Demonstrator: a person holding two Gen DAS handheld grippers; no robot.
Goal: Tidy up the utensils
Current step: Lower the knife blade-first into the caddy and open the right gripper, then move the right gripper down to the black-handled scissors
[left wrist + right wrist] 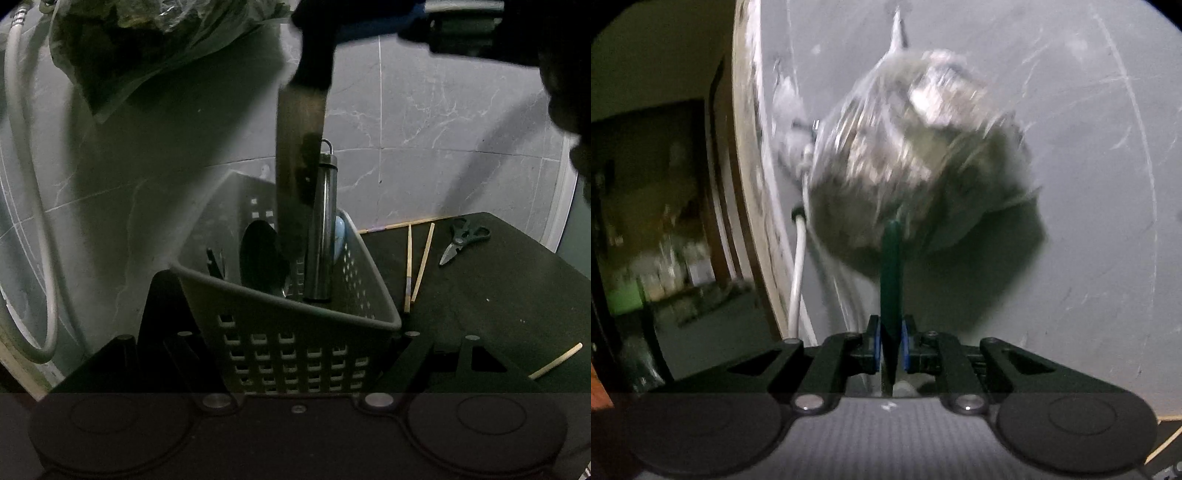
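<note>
Now | step: knife held blade-down over basket by right gripper, jaws clamped on its handle | left gripper: jaws apparently closed around basket | next: blade to be lowered between utensils | chopsticks, scissors left on worktop.

I see a dark, matte table top through my left wrist camera, set against a grey marbled tile wall. A perforated grey basket stands on it near my side. Just right of the basket lie two pale wooden chopsticks, close together and almost parallel, their ends pointing toward the wall. Farther right and nearer the wall lie a pair of kitchen shears with dark handles, blades closed. Another chopstick lies well apart at the right front. A thin pale stick lies along the back edge.
</note>
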